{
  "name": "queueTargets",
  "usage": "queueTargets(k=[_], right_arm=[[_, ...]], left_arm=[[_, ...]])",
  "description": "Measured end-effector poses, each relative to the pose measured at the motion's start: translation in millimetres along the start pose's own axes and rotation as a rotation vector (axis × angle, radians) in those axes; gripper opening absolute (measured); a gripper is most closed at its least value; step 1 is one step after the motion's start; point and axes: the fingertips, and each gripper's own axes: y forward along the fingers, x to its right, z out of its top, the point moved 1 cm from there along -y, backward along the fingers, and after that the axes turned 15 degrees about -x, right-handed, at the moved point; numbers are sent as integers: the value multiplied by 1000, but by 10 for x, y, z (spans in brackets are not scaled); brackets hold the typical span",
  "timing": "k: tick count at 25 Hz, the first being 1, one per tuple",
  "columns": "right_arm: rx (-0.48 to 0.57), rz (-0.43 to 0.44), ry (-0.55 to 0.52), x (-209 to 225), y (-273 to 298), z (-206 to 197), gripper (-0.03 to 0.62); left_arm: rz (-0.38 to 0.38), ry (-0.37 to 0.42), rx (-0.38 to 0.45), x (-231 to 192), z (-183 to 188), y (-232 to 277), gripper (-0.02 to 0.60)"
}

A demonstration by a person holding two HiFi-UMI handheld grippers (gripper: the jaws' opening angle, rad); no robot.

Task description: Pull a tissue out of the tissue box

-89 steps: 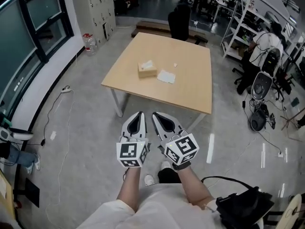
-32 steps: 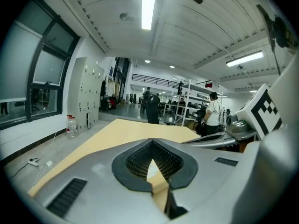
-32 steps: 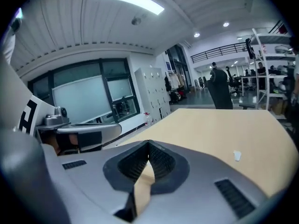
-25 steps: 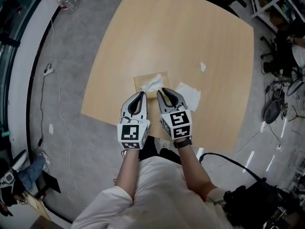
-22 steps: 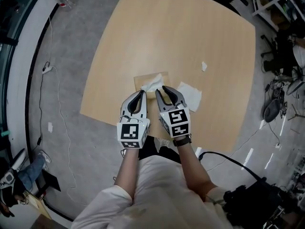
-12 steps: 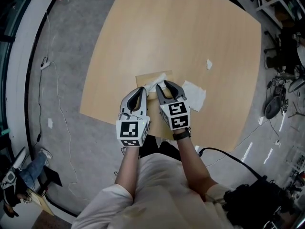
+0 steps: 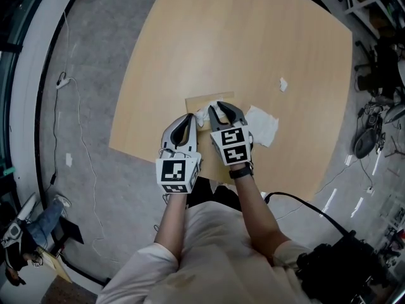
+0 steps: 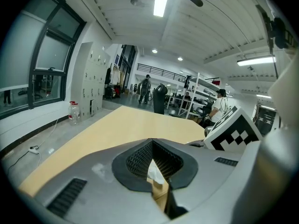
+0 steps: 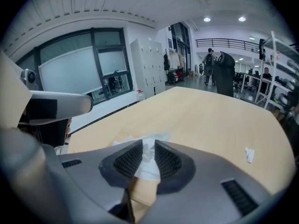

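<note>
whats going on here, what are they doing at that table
A person stands at a table with a two-jaw gripper in each hand, going for the tissue poking out of the tissue box. The jaws of the right gripper, just opened wide then eased in slightly, stand apart around the tissue, not pinching yet. The left gripper hangs beside it, jaws shut and empty.

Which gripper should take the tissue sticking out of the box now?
Right. The right gripper has just been opening its jaws, and they stand apart around the tissue rising from the tissue box. The left gripper is shut and sits short of the box.
</note>
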Motion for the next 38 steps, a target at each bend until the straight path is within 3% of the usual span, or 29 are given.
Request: queueTargets(k=[2, 5, 14, 20, 27, 32, 38], right_arm=[[0, -6, -13, 13, -43, -6, 43], [9, -12, -22, -41, -104, -4, 12], [136, -35, -18, -143, -684, 142, 9], [237, -75, 41, 67, -1233, 108, 9], [249, -188, 122, 441, -1673, -340, 9], [194, -262, 173, 685, -1810, -868, 9], [111, -279, 234, 791, -1724, -1471, 11]], left_arm=[[1, -2, 3, 41, 2, -19, 0], [-2, -2, 9, 50, -6, -73, 0], [4, 58, 51, 216, 101, -311, 0], [-24, 96, 84, 546, 196, -432, 0], [-109, 158, 87, 1113, 136, -504, 0], [-174, 192, 88, 1553, 50, -578, 0], [-186, 218, 102, 1830, -56, -770, 0]])
